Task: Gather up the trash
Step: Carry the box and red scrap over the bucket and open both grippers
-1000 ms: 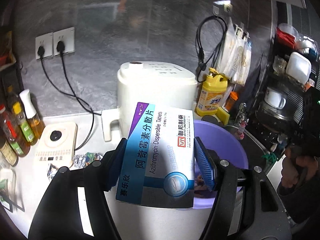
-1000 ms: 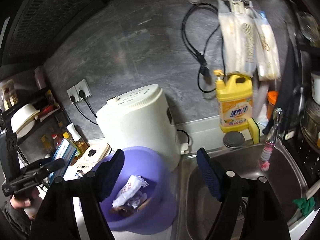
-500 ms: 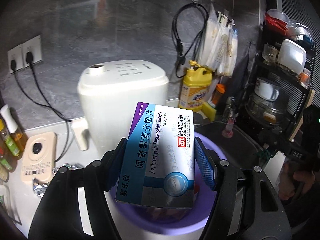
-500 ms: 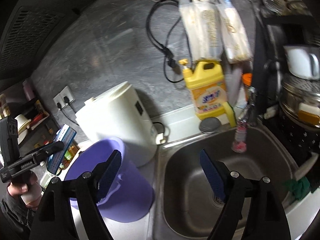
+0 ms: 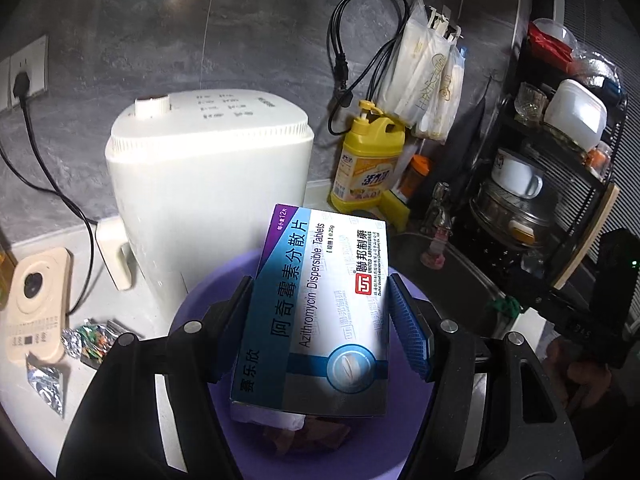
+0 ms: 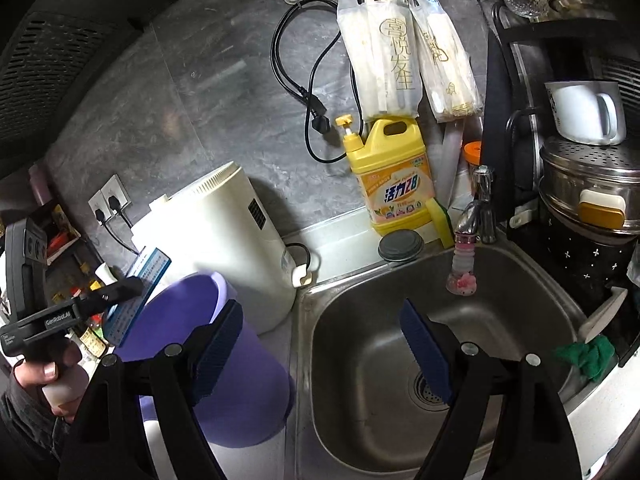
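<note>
My left gripper (image 5: 320,320) is shut on a blue and white tablet box (image 5: 320,304), its pads pressing both long sides. It holds the box over the mouth of the purple bin (image 5: 208,300), where crumpled trash (image 5: 308,432) lies at the bottom. In the right wrist view the same box (image 6: 140,292) hangs above the bin (image 6: 216,364), held by the left gripper (image 6: 120,300) in a person's hand. My right gripper (image 6: 320,344) is open and empty, between the bin and the steel sink (image 6: 400,360).
Foil wrappers (image 5: 92,336) lie on the counter left of the bin, near a beige timer (image 5: 36,304). A white appliance (image 5: 208,184) stands behind the bin. A yellow detergent bottle (image 6: 392,176), a tap (image 6: 476,208) and a dish rack (image 6: 580,184) surround the sink.
The left gripper carried the box to the right, from beside the bin to over its opening. The right gripper swung right and down, away from the bin toward the sink.
</note>
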{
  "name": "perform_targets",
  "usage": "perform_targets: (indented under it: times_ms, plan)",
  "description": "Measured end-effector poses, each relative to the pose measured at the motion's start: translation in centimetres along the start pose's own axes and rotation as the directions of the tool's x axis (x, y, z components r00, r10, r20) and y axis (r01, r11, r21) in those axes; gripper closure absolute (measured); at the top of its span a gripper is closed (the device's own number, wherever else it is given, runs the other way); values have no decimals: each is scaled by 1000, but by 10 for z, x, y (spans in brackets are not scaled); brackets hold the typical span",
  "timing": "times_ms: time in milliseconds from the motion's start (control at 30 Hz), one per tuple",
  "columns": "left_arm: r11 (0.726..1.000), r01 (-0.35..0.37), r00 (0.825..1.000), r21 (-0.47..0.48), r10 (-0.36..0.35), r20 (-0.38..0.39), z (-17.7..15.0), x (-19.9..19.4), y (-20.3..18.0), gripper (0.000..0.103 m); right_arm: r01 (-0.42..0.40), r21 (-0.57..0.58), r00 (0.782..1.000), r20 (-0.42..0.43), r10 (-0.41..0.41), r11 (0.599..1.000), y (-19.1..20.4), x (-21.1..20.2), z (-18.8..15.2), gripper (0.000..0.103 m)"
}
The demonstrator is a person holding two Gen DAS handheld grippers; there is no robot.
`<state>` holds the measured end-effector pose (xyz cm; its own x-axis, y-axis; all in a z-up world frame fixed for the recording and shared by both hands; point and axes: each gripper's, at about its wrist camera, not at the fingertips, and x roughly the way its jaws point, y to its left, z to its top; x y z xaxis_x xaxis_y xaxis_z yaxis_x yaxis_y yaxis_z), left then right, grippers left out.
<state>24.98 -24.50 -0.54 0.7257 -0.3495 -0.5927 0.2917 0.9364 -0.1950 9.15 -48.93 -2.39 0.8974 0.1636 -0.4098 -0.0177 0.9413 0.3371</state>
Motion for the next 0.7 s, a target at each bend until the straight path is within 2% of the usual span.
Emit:
perform_targets:
  times_ms: [67, 133, 400, 467, 700]
  plan:
    - [1000, 29, 999, 1, -29, -15, -3, -2, 5, 33, 7, 7, 1000, -5, -7, 1000, 4, 3, -4, 24]
    - [1000, 26, 1000, 1, -26, -11, -4, -7, 11, 19, 17, 17, 1000, -9, -17, 1000, 9, 6, -9, 24]
    - [999, 3, 1000, -36, -2, 21, -9, -44, 56, 13, 35, 6, 999, 10, -35, 999, 48, 0, -15, 23]
    - [999, -3, 1000, -48, 4, 30, -10, -53, 67, 10, 39, 1, 999, 13, -39, 999, 59, -3, -15, 18]
    - [994, -51, 997, -94, 55, 47, -20, -85, 112, 6, 77, -3, 997, -5, -77, 997, 99, -2, -21, 11]
